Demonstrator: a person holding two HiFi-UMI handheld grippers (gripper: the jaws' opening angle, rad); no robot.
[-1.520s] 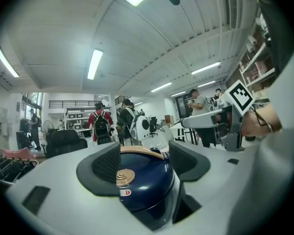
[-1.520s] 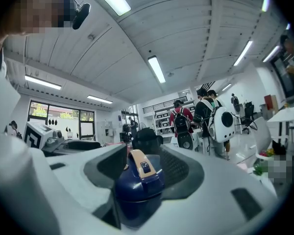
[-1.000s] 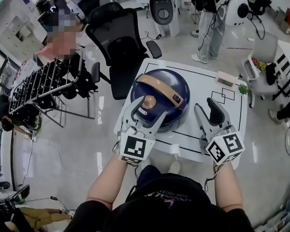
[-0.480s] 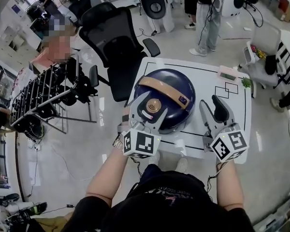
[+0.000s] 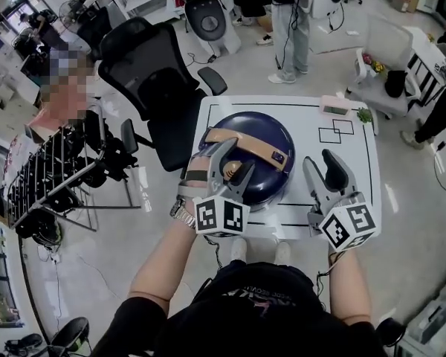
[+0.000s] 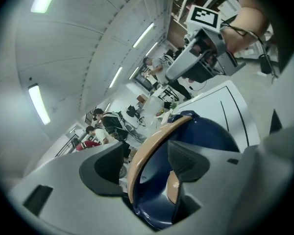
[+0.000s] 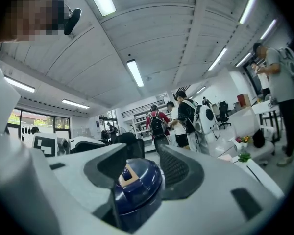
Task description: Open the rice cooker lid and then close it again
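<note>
Left tongs straddle handle atop rice cooker.

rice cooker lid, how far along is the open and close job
Nothing visibly done: the lid sits shut. In hand: the left gripper, open, straddles the tan handle. The right gripper hangs open beside the rice cooker. Left: lift the lid, then close it.

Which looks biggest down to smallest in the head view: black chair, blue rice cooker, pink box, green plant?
1. black chair
2. blue rice cooker
3. pink box
4. green plant, barely smaller
</note>
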